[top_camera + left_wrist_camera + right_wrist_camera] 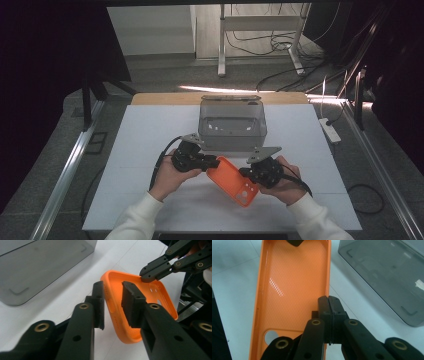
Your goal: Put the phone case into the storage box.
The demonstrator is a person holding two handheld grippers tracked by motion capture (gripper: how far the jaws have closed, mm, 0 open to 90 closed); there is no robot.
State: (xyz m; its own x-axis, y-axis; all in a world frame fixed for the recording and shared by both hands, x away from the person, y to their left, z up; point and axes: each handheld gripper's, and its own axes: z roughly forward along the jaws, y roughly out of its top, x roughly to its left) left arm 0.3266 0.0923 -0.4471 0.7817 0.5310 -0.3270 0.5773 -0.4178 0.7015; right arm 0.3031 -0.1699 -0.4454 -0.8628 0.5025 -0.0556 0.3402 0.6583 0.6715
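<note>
An orange phone case [230, 181] is held a little above the white table, hollow side up. My right gripper [246, 172] is shut on one long rim of it; in the right gripper view the pads [328, 301] meet on the case's [292, 290] wall. My left gripper [212, 162] reaches the opposite end. In the left gripper view its jaws [113, 298] straddle the case's [152, 293] rim, one pad outside and one inside, with a gap still showing. The right gripper's jaws [150, 276] pinch the far rim there.
A smoky grey plastic box [232, 125] stands on the white table [150, 135] just beyond both grippers, also the grey box [37, 267] and the grey box [387, 272]. The person's hands and white sleeves come in from the near edge. Cables and a stand's legs lie on the floor behind.
</note>
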